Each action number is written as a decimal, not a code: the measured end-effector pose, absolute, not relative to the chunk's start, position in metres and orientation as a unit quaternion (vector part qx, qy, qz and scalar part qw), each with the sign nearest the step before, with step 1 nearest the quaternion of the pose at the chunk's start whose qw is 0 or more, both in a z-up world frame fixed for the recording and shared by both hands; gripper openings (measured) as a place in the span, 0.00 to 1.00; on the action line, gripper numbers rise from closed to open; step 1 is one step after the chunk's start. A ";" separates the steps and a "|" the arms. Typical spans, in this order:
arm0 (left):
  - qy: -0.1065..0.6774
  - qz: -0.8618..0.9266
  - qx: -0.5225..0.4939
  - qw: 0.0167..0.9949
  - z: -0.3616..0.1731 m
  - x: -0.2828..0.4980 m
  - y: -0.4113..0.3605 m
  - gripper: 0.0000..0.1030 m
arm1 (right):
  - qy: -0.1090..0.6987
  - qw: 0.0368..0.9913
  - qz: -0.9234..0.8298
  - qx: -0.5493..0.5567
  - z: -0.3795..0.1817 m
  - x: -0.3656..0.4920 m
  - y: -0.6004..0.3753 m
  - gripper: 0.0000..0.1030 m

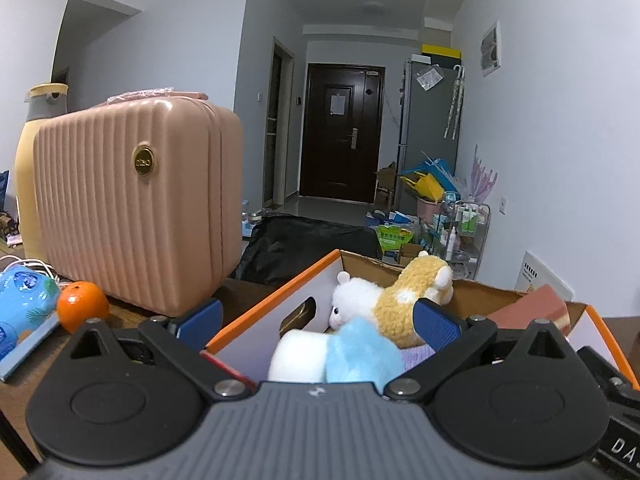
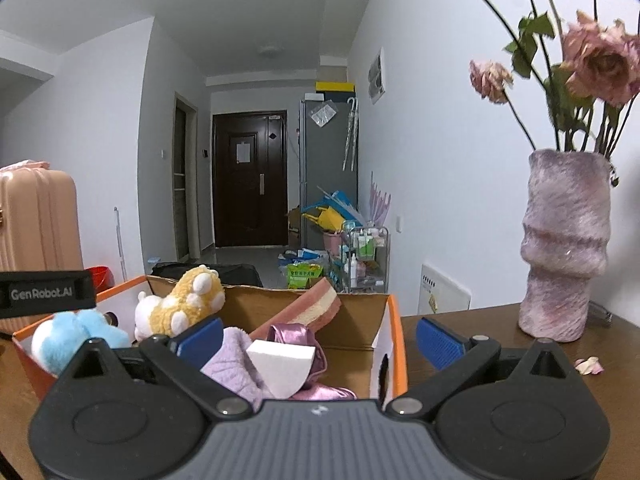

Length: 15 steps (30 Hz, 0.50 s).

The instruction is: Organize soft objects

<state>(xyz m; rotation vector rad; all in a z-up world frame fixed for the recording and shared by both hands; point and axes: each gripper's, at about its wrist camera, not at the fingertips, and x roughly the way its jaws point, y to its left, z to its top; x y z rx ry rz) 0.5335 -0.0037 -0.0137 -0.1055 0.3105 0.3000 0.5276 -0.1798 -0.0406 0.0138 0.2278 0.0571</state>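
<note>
The task looks almost finished. The cardboard box (image 2: pixel 390 322) with the orange edge stands on the wooden table (image 2: pixel 500 332), and the soft things are already inside it. At the left end lie a blue and white plush toy (image 1: pixel 352 354) and a yellow and white plush toy (image 1: pixel 400 300), one beside the other. In the middle a lilac cloth (image 2: pixel 236 360), a shiny pink cloth (image 2: pixel 294 334) and a white foam block (image 2: pixel 280 368) are piled together. A pink and cream sponge (image 2: pixel 316 304) leans against the far wall of the box.

The left gripper (image 1: pixel 316 320) hangs over the left end of the box with its jaws wide apart and nothing between them. The right gripper (image 2: pixel 320 340) is over the right end, also wide and empty.

Outside the box only hard things show: an orange (image 1: pixel 82 306), a pink suitcase (image 1: pixel 136 208) and a vase (image 2: pixel 564 248) with dried roses. No soft thing seems left on the visible table, so perhaps only some tidying inside the box remains.
</note>
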 end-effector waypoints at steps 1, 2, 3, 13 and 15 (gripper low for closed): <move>0.153 0.148 -0.049 0.976 -0.014 0.529 -0.003 1.00 | 0.110 0.993 0.028 0.005 -0.040 0.523 -0.180 1.00; 0.152 0.147 -0.046 0.976 -0.013 0.525 -0.004 1.00 | 0.108 0.994 0.027 0.004 -0.040 0.519 -0.181 1.00; 0.151 0.145 -0.044 0.977 -0.012 0.521 -0.003 1.00 | 0.106 0.994 0.027 0.003 -0.039 0.514 -0.182 1.00; 0.147 0.130 -0.022 0.980 -0.011 0.459 0.001 1.00 | 0.104 0.994 0.026 -0.004 -0.036 0.454 -0.192 1.00; 0.148 0.130 -0.020 0.980 -0.011 0.447 0.005 1.00 | 0.106 0.994 0.023 -0.006 -0.036 0.439 -0.194 1.00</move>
